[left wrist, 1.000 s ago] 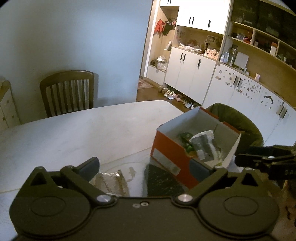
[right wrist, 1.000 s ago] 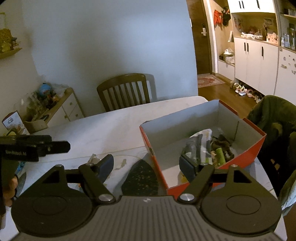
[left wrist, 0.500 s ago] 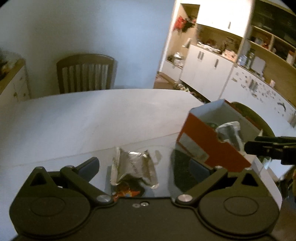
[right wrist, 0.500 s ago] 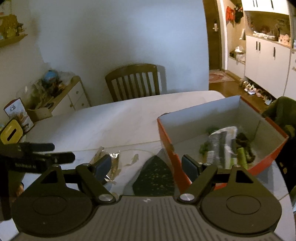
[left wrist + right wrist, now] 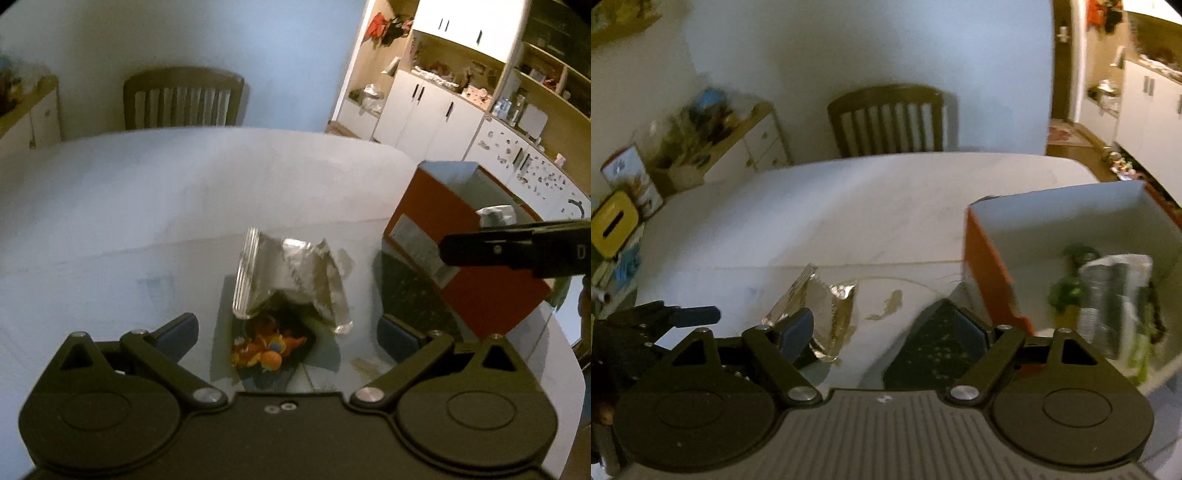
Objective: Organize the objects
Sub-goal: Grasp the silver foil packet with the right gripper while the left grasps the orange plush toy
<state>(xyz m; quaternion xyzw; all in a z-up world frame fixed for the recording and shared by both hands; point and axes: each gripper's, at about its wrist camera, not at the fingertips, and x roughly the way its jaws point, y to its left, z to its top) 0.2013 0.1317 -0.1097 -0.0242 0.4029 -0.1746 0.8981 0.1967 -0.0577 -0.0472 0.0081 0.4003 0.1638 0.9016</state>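
Note:
A crumpled silver foil wrapper point(image 5: 291, 280) with an orange print lies on the white table point(image 5: 147, 206). My left gripper point(image 5: 288, 330) hovers just over its near end, jaws open, one finger on each side and touching nothing. To the right stands an orange cardboard box point(image 5: 424, 236) with a white inside. The right wrist view shows the box point(image 5: 986, 258) holding a silver packet point(image 5: 1112, 295) and green items. My right gripper point(image 5: 882, 328) is open and empty between the wrapper point(image 5: 820, 299) and the box. The left gripper's fingers point(image 5: 694, 315) show at the left edge.
A dark speckled patch point(image 5: 931, 350) lies on the table beside the box. A wooden chair point(image 5: 894, 118) stands at the far side. At the left are a cluttered sideboard point(image 5: 738, 147) and a yellow box point(image 5: 613, 229). White cabinets point(image 5: 432, 107) line the right wall.
Both grippers swung left, away from the box and toward the wrapper. The left one sank until the wrapper lay between its open fingers. Nothing was picked up.

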